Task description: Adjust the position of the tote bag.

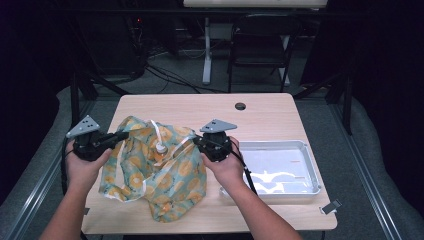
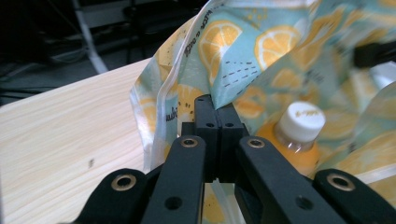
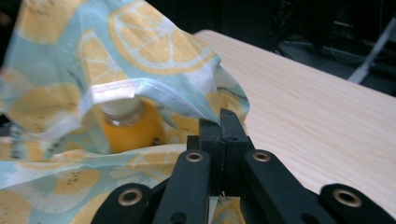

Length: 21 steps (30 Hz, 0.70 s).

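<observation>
A pale blue bag with an orange-slice print (image 1: 165, 175) lies on the wooden table (image 1: 260, 112), its mouth held apart. My left gripper (image 1: 124, 136) is shut on the bag's left rim (image 2: 196, 70), lifting it. On the opposite side my right gripper (image 1: 196, 141) is shut on the right rim (image 3: 187, 95). Inside the bag stands a bottle of orange drink with a white cap (image 1: 160, 148), its cap (image 2: 306, 121) close in the left gripper view. The right gripper view has the bottle (image 3: 133, 126) partly hidden under the folded rim.
A metal tray (image 1: 277, 172) with a clear plastic sheet in it sits on the table's right part, just beside my right hand. A round cable hole (image 1: 240, 106) lies near the far edge. A folding chair (image 1: 262, 45) stands beyond the table.
</observation>
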{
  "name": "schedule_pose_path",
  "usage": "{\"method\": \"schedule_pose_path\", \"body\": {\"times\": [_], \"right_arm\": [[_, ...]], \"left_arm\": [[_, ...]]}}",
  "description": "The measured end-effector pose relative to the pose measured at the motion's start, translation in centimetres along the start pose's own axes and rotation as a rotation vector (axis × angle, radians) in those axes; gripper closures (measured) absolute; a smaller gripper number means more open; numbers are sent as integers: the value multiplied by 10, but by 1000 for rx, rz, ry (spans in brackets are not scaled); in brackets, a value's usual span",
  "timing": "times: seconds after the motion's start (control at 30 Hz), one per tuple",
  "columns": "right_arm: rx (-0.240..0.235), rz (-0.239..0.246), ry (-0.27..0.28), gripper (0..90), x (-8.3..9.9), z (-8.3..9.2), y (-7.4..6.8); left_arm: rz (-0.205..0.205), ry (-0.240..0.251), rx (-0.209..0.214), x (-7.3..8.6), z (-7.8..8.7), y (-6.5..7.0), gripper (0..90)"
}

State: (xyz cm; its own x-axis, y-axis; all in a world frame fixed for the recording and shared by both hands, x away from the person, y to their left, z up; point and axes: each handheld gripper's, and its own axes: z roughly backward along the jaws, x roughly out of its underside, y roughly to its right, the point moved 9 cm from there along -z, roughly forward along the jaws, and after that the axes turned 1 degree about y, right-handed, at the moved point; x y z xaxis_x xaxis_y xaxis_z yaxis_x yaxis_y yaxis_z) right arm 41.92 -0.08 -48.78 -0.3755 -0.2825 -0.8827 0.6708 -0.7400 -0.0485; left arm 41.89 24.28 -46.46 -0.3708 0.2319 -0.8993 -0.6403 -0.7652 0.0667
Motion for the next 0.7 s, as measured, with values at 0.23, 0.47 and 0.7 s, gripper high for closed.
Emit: {"method": "schedule_pose_path", "body": {"times": [0.23,0.47,0.7], "right_arm": [[18,-58,-64,900,18,-19,19],[-49,-90,-89,742,23,-22,19],[-125,-94,6,603,15,16,7]], "left_arm": [[34,-31,23,-5,-25,-3,900],[48,-60,39,-2,-44,-1,900],[50,-60,43,-4,-46,1,900]]}}
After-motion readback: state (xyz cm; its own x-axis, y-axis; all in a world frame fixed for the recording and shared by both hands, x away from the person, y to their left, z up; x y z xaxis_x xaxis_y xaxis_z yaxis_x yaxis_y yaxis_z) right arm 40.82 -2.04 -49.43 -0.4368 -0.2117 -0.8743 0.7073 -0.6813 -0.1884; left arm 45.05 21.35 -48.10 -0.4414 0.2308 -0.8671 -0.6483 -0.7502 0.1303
